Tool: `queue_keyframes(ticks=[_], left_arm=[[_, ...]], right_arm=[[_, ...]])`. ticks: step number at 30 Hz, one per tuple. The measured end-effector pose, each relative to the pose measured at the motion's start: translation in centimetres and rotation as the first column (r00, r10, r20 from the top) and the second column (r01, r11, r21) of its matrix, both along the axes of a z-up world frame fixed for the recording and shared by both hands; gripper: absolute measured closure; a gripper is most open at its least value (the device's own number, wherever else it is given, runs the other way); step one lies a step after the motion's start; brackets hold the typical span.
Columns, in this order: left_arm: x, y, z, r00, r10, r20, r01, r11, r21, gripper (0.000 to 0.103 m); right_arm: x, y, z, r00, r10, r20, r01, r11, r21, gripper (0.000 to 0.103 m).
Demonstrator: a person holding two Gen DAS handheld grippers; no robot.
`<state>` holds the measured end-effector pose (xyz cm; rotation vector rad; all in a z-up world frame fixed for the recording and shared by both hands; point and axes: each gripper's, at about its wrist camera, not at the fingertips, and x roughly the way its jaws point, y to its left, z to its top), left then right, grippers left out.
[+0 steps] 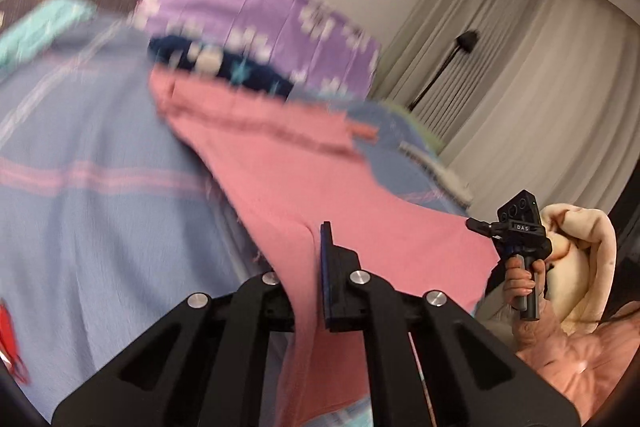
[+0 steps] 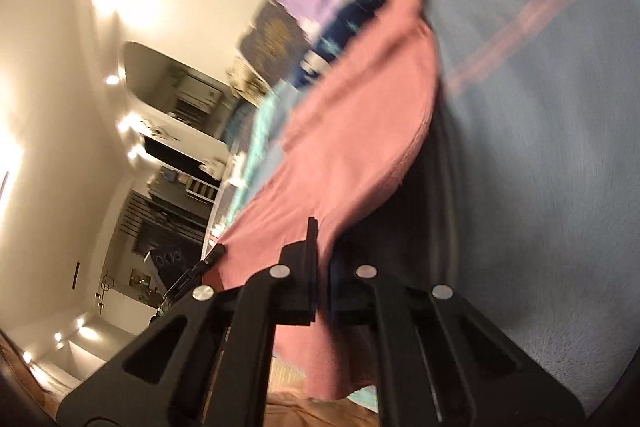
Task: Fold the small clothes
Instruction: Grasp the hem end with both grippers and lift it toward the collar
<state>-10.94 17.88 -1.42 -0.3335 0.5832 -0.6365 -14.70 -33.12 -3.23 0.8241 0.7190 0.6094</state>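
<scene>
Blue bedspread [image 1: 80,227], both grippers [image 1: 316,251] [image 2: 320,247] clamping pink garment [image 1: 280,167], "DAS" label [image 1: 522,227].

Both hand-held grippers, left [image 1: 316,247] and right [image 2: 316,243], clamped shut.

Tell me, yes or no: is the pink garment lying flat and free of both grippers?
No. The pink garment is pinched in the left gripper and the right gripper.
</scene>
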Motion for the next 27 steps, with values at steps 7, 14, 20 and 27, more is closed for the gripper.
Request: queue_keyframes(ticks=[7, 14, 20, 27], left_arm=[[-6.4, 0.1, 6.5, 0.982, 0.003, 0.188, 0.007, 0.998, -0.056, 0.1], [-8.1, -0.8, 5.9, 0.988, 0.029, 0.151, -0.022, 0.999, -0.045, 0.1], [-2.6, -0.6, 2.9, 0.996, 0.091, -0.013, -0.092, 0.995, -0.044, 0.1], [3.2, -1.3, 4.3, 0.996, 0.093, -0.003, -0.093, 0.996, -0.008, 0.1]], right_arm=[[-6.9, -1.6, 8.4, 0.963, -0.028, 0.268, 0.038, 0.999, -0.034, 0.099], [-7.7, -1.2, 7.4, 0.975, -0.065, 0.214, 0.106, 0.976, -0.189, 0.099], [-1.4, -1.8, 3.0, 0.989, -0.137, 0.054, 0.144, 0.979, -0.141, 0.099], [5.8, -1.0, 3.7, 0.986, -0.162, 0.036, 0.166, 0.967, -0.194, 0.099]])
